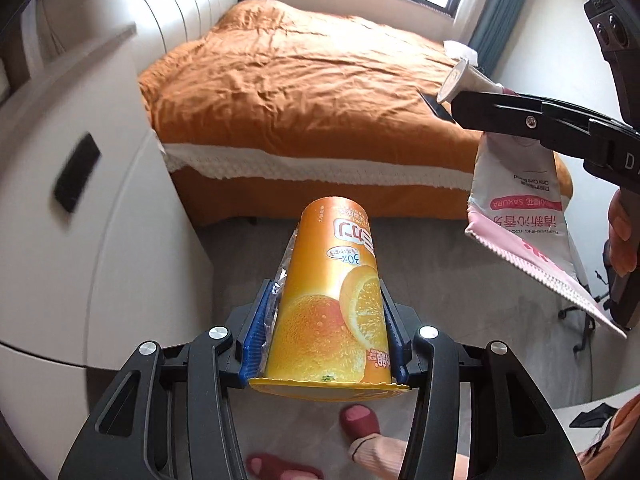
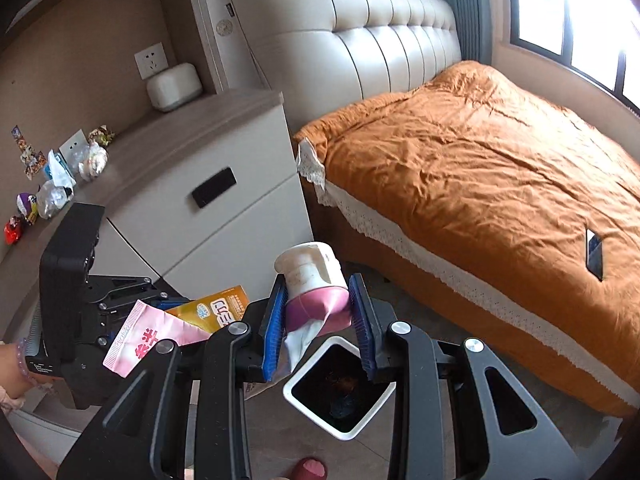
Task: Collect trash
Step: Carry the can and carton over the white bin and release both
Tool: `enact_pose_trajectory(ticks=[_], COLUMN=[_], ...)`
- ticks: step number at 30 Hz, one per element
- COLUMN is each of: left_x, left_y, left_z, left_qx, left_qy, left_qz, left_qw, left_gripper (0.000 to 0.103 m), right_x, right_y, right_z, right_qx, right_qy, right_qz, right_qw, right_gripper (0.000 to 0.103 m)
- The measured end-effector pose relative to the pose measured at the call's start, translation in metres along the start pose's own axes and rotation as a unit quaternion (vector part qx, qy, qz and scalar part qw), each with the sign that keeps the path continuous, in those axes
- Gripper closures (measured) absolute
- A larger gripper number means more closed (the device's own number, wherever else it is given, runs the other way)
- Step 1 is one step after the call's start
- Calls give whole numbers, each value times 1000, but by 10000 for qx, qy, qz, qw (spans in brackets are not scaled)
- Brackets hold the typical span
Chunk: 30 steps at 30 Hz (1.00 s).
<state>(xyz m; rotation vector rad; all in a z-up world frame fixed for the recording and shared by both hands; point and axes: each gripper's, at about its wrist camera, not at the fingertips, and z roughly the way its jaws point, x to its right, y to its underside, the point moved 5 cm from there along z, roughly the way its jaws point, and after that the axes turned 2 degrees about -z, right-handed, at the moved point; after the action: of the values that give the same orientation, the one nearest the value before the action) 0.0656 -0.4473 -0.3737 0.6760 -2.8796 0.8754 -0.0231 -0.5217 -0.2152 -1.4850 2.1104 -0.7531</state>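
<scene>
Orange juice carton (image 1: pixel 332 292) pinched in left gripper (image 1: pixel 330 320) jaws, toothpaste tube (image 2: pixel 316 300) in right gripper (image 2: pixel 320 320) jaws above trash bin (image 2: pixel 340 432); floppy tube tail could snag bin rim.

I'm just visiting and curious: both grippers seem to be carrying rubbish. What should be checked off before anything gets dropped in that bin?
1. Right gripper firmly clamps the toothpaste tube: ok.
2. Left gripper firmly clamps the orange juice carton: ok.
3. Bin open, no lid in the way: ok.
4. Tube directly above the bin opening: cannot tell; the bin shows just below the right gripper.
5. Carton above the bin: not ok; it sits off to the bin's left.
6. Room left inside the bin: cannot tell; the interior is dark.
</scene>
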Motion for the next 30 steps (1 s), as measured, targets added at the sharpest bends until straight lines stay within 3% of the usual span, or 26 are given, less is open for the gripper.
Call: enact_pose_trajectory(ticks=[8,9,10,11,12,20,25,30], left_x=[-5,-4,-4,-5,-6,-5,-4,-6], left_y=[61,65,73,78,83,109,94,64], left_z=[143,154,171,183,191,222,195,146], left_qx=[-422,-469,-566,-532,-467,-668,-553,-271], left_qy=[396,438,542,481,391,420,339,294], left_qz=[67,71,66,85,117,152,38,-164], left_qw=[9983,9979,9969,9974,9981,9968,9979,9991], left_gripper=[54,47,17,4,5,5,5,5], right_x=[42,46,49,51,55,68,62,45], right_y=[89,98,113,122,129,178,163,124], right_z=[123,133,152,163,170,210,196,160], right_qx=[-615,-659,-792,-817,-776,-1088,-1048,-791], right_qy=[-537,-566,-658,-642,-574,-506,-526,-487], right_qz=[321,329,351,385,422,585,498,343], right_qw=[9961,9957,9941,9938,9944,9910,9919,9951], right_gripper=[70,65,51,9,4,4,4,4])
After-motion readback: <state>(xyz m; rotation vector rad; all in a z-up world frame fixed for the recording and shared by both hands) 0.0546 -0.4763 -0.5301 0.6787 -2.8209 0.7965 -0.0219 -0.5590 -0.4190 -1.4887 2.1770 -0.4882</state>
